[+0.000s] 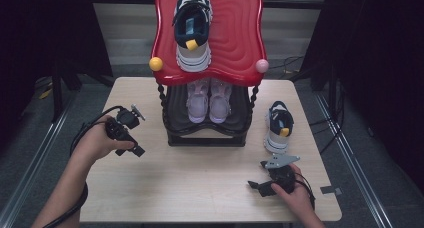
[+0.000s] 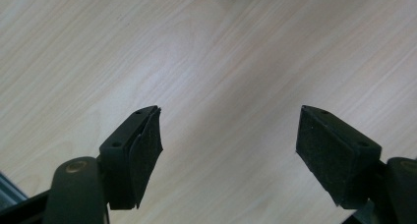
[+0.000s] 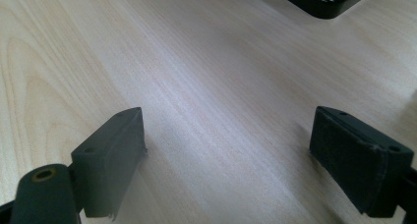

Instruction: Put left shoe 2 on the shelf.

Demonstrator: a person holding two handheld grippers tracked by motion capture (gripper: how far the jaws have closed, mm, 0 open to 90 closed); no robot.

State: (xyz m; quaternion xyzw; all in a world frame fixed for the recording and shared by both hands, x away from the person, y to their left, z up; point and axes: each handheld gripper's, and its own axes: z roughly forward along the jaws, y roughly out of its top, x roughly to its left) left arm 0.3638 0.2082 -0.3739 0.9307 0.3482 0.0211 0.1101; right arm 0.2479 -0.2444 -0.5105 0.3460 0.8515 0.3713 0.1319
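1. Two forearms come in from the bottom of the high view, each hand holding a black gripper over the pale wooden table (image 1: 200, 188).
2. Left gripper (image 1: 131, 134) is at the centre left of the frame; in its own view the jaws stand wide apart with nothing between them.
3. Right gripper (image 1: 261, 185) is at the lower right, its jaws also apart over bare wood.
4. One navy, white and grey sneaker (image 1: 278, 126) stands on the table at the right, just above the right gripper.
5. Its matching sneaker (image 1: 193, 28) lies on the glossy red top tray (image 1: 240, 38) of the black rack (image 1: 205, 135), at the upper centre.
6. A pair of pale lilac shoes (image 1: 208, 100) sits on the lower shelf.
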